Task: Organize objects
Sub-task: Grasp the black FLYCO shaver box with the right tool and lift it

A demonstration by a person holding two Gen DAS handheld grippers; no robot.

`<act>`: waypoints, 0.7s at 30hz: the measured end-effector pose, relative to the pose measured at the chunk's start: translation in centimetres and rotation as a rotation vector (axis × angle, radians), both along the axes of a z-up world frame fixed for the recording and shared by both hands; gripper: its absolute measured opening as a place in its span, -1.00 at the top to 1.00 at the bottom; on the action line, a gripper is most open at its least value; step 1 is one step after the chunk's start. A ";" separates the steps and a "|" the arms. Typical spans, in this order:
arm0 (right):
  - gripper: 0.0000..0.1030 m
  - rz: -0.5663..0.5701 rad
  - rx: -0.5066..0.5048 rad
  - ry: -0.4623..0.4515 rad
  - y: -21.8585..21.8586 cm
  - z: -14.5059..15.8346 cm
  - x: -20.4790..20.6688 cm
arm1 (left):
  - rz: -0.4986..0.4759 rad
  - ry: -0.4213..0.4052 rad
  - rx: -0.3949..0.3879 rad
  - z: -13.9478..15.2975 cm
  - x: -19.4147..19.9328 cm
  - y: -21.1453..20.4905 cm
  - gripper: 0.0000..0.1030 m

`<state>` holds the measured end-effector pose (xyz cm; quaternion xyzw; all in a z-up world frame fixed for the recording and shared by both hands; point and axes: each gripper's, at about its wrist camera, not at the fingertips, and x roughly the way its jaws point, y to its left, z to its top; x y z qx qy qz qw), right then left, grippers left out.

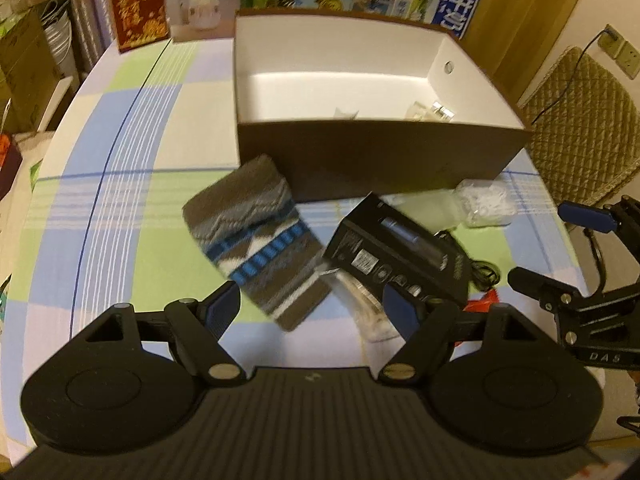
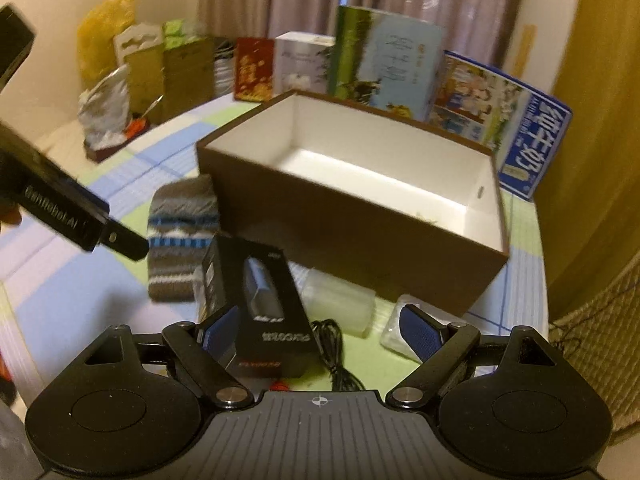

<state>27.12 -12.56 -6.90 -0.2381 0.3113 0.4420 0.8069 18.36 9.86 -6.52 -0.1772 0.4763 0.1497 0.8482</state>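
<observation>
While the left wrist view shows the left claw (image 1: 316, 312) spread wide and empty above the checked tabletop (image 1: 120, 200), the knitted sock (image 1: 256, 236) lies flat just ahead of it, beside the black carton (image 1: 396, 248) and near the front wall of the brown box (image 1: 380, 160), so the surest pick looks like a straight descent over the sock's middle before closing. From the right wrist view the right claw (image 2: 320, 332) is likewise open and holds nothing, with the carton and a black cable (image 2: 336, 344) between its fingers, and it should probably hang back until the sock is lifted into the box.
</observation>
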 end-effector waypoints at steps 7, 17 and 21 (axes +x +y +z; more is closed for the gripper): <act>-0.48 0.163 -0.098 -0.091 2.0 -3.2 -2.6 | 0.042 0.032 -0.003 -1.2 -1.0 1.2 -0.46; -0.37 0.279 -0.259 -0.230 4.7 -8.3 -5.0 | 0.082 0.054 -0.006 -1.9 -2.3 2.2 -0.46; -0.11 0.271 -0.267 -0.250 4.7 -9.2 -4.9 | 0.090 0.062 -0.013 -2.4 -2.6 2.3 -0.46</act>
